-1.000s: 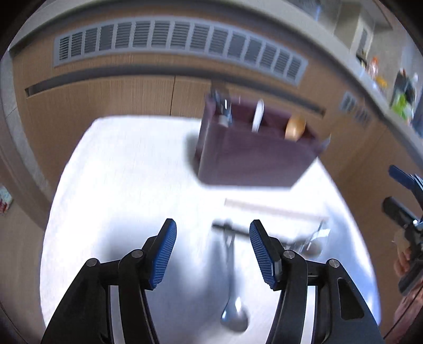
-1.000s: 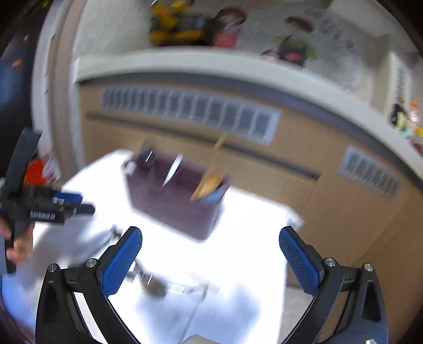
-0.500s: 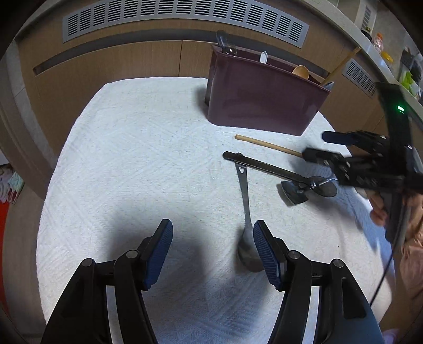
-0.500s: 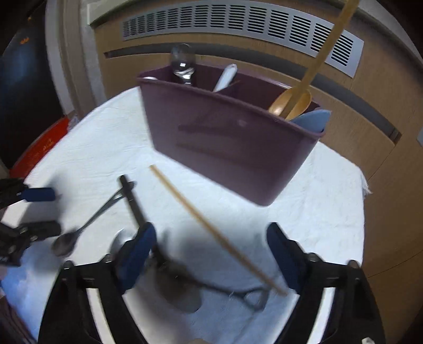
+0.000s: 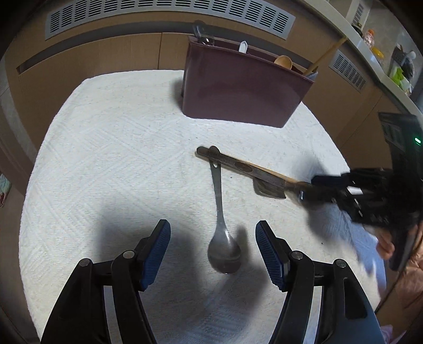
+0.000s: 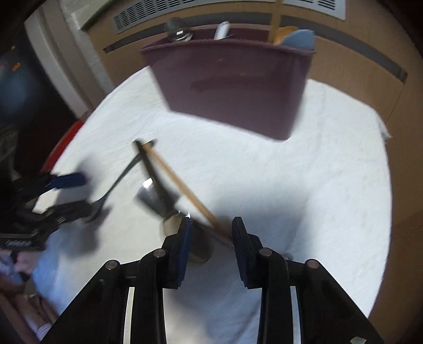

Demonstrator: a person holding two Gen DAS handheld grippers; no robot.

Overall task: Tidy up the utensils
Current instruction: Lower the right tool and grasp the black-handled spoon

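Note:
A steel spoon (image 5: 221, 222) lies on the white towel (image 5: 111, 148), its bowl between the fingers of my open left gripper (image 5: 212, 246). A dark-handled pizza cutter (image 5: 238, 166) and a wooden chopstick (image 6: 182, 185) lie across the spoon's handle end. My right gripper (image 6: 210, 235) is partly closed, its fingers on either side of the chopstick's near end and the cutter's wheel; it also shows in the left wrist view (image 5: 314, 189). A maroon utensil caddy (image 5: 243, 87) stands at the back with a wooden spoon (image 5: 283, 62) and other utensils in it.
Wooden cabinet fronts with vent grilles (image 5: 169, 10) stand behind the table. The towel's edges drop off on all sides. A counter with bottles (image 5: 370, 39) is at the far right.
My left gripper has moved forward so the spoon bowl lies between its fingers. My right gripper has come down over the chopstick and cutter and narrowed its opening.

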